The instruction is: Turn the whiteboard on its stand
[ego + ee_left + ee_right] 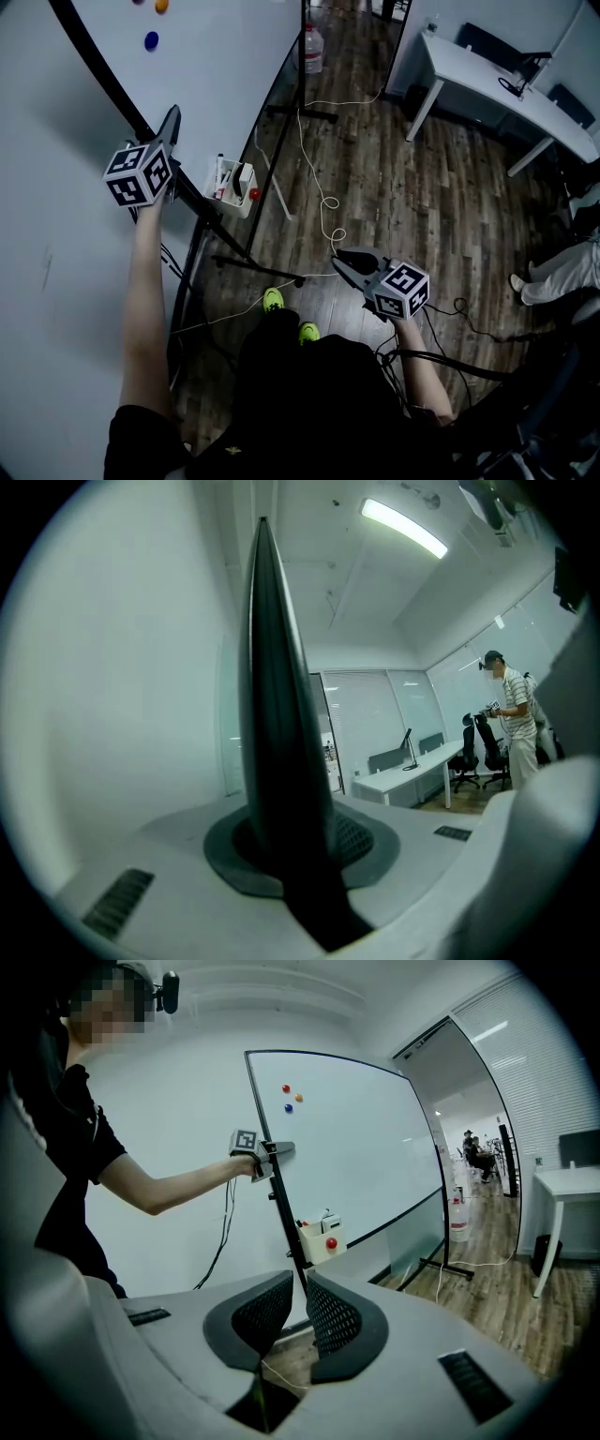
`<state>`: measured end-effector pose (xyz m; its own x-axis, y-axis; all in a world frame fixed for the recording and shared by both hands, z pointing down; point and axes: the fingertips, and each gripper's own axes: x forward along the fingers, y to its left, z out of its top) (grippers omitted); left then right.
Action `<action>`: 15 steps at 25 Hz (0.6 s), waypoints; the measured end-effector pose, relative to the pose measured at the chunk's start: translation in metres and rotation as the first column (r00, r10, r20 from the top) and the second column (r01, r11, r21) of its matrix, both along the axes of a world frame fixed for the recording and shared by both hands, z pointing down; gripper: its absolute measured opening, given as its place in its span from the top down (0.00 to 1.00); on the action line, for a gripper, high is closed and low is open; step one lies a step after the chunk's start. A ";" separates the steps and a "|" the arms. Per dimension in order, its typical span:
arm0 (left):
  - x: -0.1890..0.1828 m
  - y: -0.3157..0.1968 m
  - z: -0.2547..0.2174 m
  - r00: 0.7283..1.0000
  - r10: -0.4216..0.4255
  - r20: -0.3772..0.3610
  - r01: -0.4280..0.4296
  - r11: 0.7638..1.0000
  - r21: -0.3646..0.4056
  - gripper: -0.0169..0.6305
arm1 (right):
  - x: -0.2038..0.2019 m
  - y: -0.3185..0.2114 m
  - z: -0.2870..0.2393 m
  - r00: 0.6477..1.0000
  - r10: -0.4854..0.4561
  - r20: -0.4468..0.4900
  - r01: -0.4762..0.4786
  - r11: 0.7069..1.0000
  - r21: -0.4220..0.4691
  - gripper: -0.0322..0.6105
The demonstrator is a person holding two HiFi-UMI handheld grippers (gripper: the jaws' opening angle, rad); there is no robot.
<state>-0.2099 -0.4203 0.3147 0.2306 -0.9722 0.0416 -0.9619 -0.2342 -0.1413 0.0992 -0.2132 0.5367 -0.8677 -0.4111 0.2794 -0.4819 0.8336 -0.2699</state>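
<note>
The whiteboard [216,56] [356,1147] stands on a black wheeled stand, with coloured magnets [289,1096] near its top. My left gripper [172,122] [300,846] is shut on the board's black side frame [277,714], which runs straight up between the pads. The right gripper view shows that grip from across the room, at the board's left edge [267,1152]. My right gripper [339,255] [298,1283] hangs lower, over the wooden floor and apart from the board. Its jaws stand almost together with nothing between them.
A marker tray [234,178] [319,1239] with a red magnet hangs on the frame. The stand's legs [262,267] and a white cable [323,197] lie on the floor. A white desk [506,84], a water bottle [312,49] and a seated person's legs [562,267] are nearby.
</note>
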 end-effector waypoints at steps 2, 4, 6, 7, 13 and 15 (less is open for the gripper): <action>0.000 0.000 0.000 1.000 -0.009 -0.002 0.009 1.000 0.003 0.84 | -0.001 -0.002 -0.001 1.000 -0.004 0.000 0.004 1.000 0.007 0.88; -0.001 0.000 0.001 1.000 -0.008 0.001 0.008 1.000 0.009 0.84 | -0.003 -0.004 -0.003 1.000 -0.009 0.003 0.009 1.000 0.013 0.88; -0.001 0.000 0.005 1.000 0.013 0.020 -0.013 1.000 0.008 0.83 | -0.004 -0.004 -0.002 1.000 -0.014 0.006 0.014 1.000 0.015 0.88; 0.000 0.000 0.006 0.999 0.028 0.027 -0.028 1.000 0.006 0.82 | -0.003 -0.004 -0.002 1.000 -0.015 0.007 0.015 1.000 0.014 0.88; -0.004 -0.003 0.005 1.000 -0.010 -0.004 0.010 1.000 0.014 0.87 | 0.000 0.002 0.004 1.000 -0.015 0.016 0.015 1.000 -0.003 0.89; -0.007 -0.003 0.005 0.999 -0.028 -0.020 0.028 0.999 0.017 0.88 | 0.000 0.005 0.005 1.000 -0.014 0.022 0.015 1.000 -0.012 0.88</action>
<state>-0.2165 -0.4237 0.3193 0.2041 -0.9787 0.0202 -0.9706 -0.2050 -0.1259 0.0993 -0.2085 0.5416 -0.8795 -0.3950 0.2656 -0.4637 0.8369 -0.2907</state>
